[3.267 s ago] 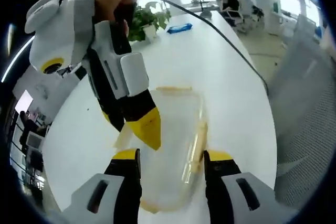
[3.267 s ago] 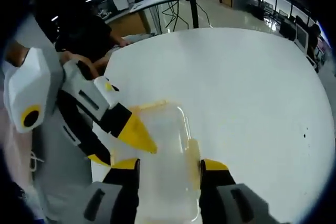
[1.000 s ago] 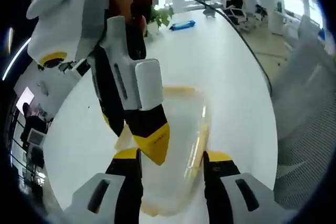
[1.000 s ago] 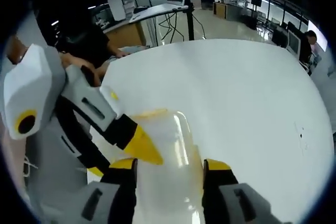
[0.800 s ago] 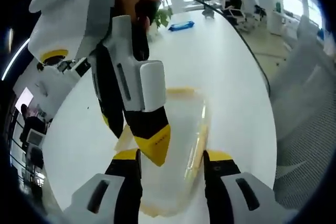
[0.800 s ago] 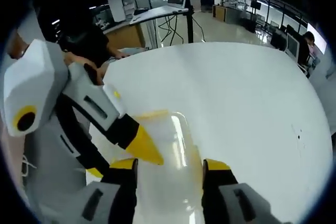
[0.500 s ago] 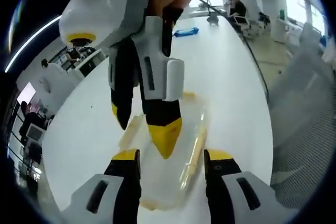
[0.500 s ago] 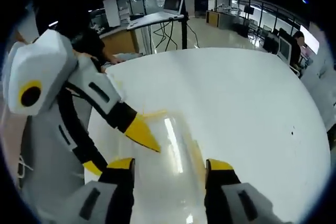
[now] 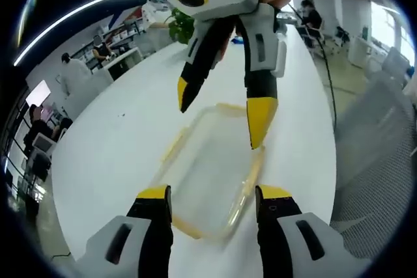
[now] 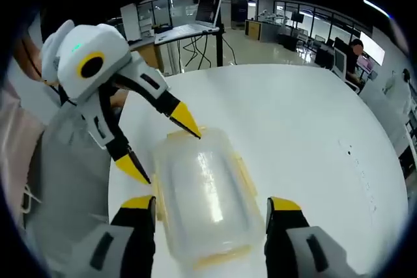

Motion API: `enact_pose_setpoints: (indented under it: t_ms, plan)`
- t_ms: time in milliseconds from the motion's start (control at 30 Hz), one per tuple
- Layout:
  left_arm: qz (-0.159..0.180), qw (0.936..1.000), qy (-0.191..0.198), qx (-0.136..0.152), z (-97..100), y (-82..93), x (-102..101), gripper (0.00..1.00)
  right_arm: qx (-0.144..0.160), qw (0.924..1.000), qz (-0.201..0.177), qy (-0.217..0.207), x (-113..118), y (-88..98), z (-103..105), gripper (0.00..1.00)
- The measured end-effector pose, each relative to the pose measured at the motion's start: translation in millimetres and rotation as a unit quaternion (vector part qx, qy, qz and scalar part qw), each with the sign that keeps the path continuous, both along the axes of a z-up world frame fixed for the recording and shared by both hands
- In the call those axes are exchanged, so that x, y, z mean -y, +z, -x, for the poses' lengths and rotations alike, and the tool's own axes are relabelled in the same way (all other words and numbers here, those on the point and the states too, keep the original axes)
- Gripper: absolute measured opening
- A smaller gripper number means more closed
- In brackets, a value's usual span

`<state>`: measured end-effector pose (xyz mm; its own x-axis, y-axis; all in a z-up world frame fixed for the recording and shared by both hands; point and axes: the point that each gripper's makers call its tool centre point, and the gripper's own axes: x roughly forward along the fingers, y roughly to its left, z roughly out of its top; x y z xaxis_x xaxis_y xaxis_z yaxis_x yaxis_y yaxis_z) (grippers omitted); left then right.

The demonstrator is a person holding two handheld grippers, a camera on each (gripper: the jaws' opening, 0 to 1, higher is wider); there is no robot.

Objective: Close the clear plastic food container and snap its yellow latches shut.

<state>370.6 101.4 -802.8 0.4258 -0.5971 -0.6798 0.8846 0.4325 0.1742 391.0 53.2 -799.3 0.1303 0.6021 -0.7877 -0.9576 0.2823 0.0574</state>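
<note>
A clear plastic food container [image 9: 207, 175] with its lid on lies on the white table [image 9: 111, 141]; yellow latches [image 10: 242, 168] run along its sides. My left gripper [image 9: 214, 196] stands open, its jaws either side of the container's near end. My right gripper [image 9: 220, 122] hangs open above the far end, tips just off the lid. In the right gripper view the container [image 10: 203, 193] lies between the open jaws of my right gripper [image 10: 211, 205], and my left gripper [image 10: 163, 149] is open over its far left corner. Whether the latches are snapped down I cannot tell.
A mesh chair [image 9: 381, 161] stands by the table's right edge, with a cable [image 9: 326, 76] running along the table near it. A potted plant [image 9: 181, 27] sits at the far end. A grey chair back [image 10: 68, 180] and a person's pink sleeve [image 10: 16, 141] are at the left.
Both grippers have drawn up and back from the container, so the whole lid now shows. The right gripper's yellow tip has come off the middle of the lid.
</note>
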Motion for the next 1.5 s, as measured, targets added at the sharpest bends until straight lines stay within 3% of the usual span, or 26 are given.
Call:
enact_pose_setpoints:
  t_ms: [167, 467, 733, 833, 1000, 1500]
  plan:
    - [-0.006, 1.0, 0.0, -0.004, 2.1, -3.3, -3.0, 0.49, 0.001, 0.9999, -0.003, -0.012, 7.3, -2.7, 6.3, 0.68]
    - [-0.019, 0.9998, -0.002, 0.0, -1.1, -9.4, -12.6, 0.49, 0.018, 0.9996, 0.024, 0.0, 24.1, -14.2, 13.0, 0.69]
    - [-0.04, 0.9987, -0.023, 0.021, -5.1, -12.7, -16.0, 0.47, 0.034, 0.9983, 0.046, 0.01, 31.6, -24.3, 11.7, 0.68]
    - [-0.041, 0.9986, -0.025, 0.022, -5.0, -13.2, -16.1, 0.47, 0.047, 0.9977, 0.049, 0.01, 33.1, -23.8, 7.6, 0.64]
    - [-0.053, 0.9967, -0.049, 0.038, -5.7, -13.7, -11.6, 0.43, 0.04, 0.998, 0.049, 0.01, 32.8, -22.6, 4.2, 0.64]
    - [-0.041, 0.9977, -0.036, 0.039, -34.2, -13.3, -8.2, 0.43, 0.046, 0.9977, 0.05, 0.005, 35.0, -23.7, -19.0, 0.64]
